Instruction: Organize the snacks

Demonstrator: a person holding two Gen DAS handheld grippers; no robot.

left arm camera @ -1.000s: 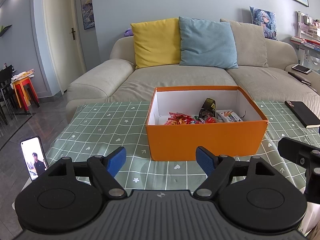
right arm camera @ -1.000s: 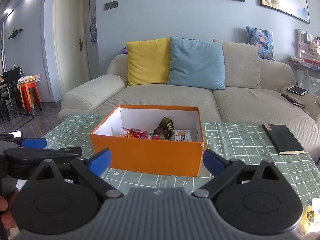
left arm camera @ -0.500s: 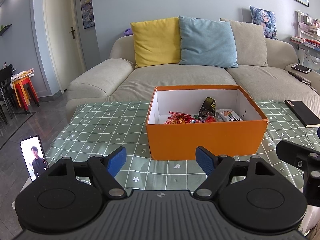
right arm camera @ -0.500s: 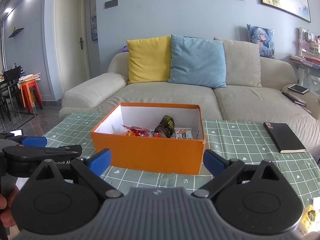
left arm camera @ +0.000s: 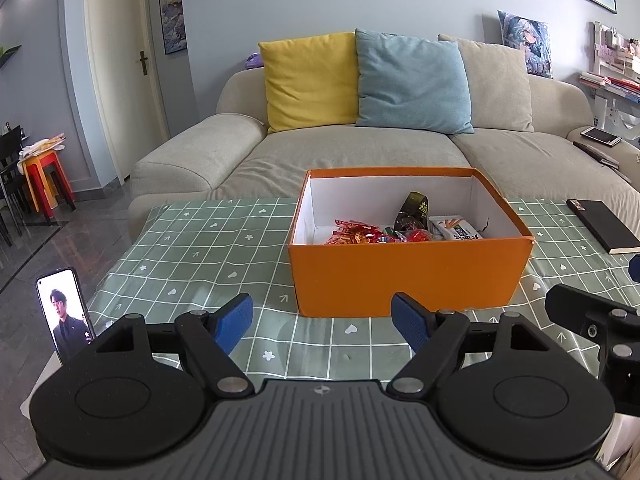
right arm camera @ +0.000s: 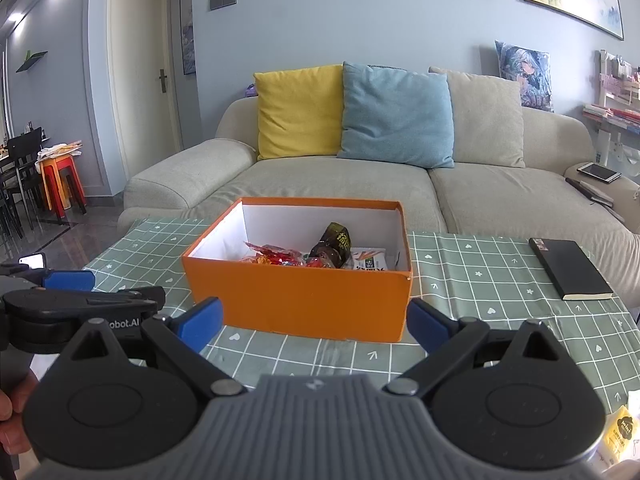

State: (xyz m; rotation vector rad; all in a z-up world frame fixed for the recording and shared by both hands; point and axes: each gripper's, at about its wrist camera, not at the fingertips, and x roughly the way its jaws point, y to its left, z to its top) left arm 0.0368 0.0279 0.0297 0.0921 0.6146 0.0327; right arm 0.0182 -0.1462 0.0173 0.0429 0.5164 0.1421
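Little has shifted: both the left gripper [left arm camera: 322,323] and right gripper [right arm camera: 316,326] hover wide open, empty, just short of the orange box [left arm camera: 404,280].

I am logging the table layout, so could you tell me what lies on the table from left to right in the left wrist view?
Phone standing at the left edge → orange box with snacks inside → black notebook at the right.

A box [left arm camera: 408,276] is set on the table [left arm camera: 192,256] at twelve o'clock, snack packets [left arm camera: 360,235] laid inside. A notebook [left arm camera: 602,224] is placed at two o'clock, a phone [left arm camera: 64,314] at nine, a sofa [left arm camera: 360,152] behind.
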